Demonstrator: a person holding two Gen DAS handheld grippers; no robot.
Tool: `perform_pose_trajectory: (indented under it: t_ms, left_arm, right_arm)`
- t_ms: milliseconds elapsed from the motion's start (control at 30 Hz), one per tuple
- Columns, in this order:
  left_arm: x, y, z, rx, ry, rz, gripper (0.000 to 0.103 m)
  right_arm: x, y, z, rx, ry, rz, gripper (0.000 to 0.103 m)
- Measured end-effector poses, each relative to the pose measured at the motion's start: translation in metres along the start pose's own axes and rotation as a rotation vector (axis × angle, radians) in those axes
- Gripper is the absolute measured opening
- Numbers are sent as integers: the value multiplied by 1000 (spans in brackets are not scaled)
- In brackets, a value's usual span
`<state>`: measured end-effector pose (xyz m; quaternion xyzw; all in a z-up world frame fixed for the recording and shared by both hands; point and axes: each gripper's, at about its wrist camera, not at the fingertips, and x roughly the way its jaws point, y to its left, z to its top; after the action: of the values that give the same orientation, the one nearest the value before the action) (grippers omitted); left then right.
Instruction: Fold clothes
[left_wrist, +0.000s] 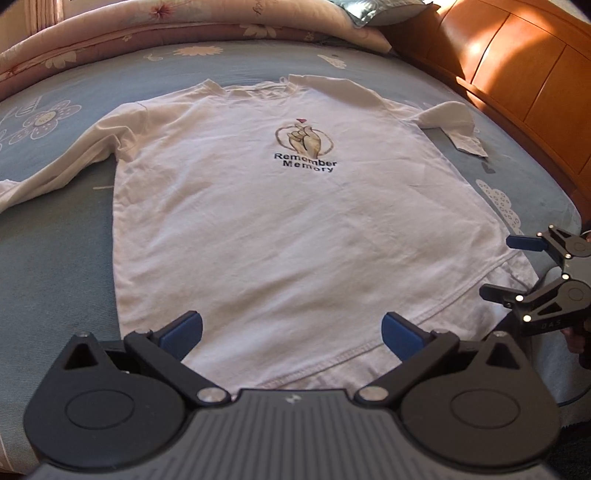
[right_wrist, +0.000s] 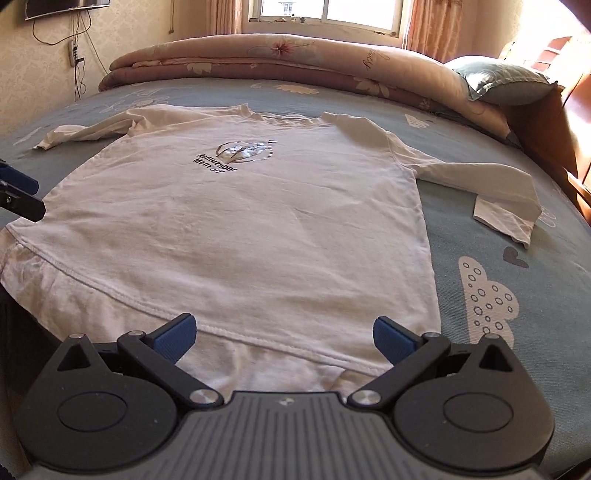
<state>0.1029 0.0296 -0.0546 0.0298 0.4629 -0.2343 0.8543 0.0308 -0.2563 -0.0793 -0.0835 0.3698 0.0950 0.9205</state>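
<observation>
A white long-sleeved shirt (left_wrist: 288, 229) with a "Remember Memory" print lies flat, front up, on the bed, collar far, hem near; it also shows in the right wrist view (right_wrist: 243, 229). Both sleeves spread sideways. My left gripper (left_wrist: 291, 336) is open and empty, hovering over the hem's left part. My right gripper (right_wrist: 284, 339) is open and empty over the hem's right part. The right gripper also shows in the left wrist view (left_wrist: 513, 269), by the shirt's right hem corner. One left fingertip (right_wrist: 16, 184) shows at the left edge of the right wrist view.
The bed has a blue-grey flowered sheet (left_wrist: 55, 258). A folded pink quilt (right_wrist: 258, 55) and a pillow (right_wrist: 506, 83) lie along the far side. A wooden headboard (left_wrist: 524, 74) stands at the right. A window (right_wrist: 325, 11) is behind.
</observation>
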Motion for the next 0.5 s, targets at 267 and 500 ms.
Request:
perform_pose_trajectory:
  t_ms: [267, 500]
  left_arm:
    - [8, 11, -24, -97, 77, 28, 102]
    - [18, 35, 40, -85, -2, 8, 102]
  right_arm:
    - [-3, -15, -14, 70, 20, -16, 103]
    - [-6, -20, -7, 89, -26, -22, 103]
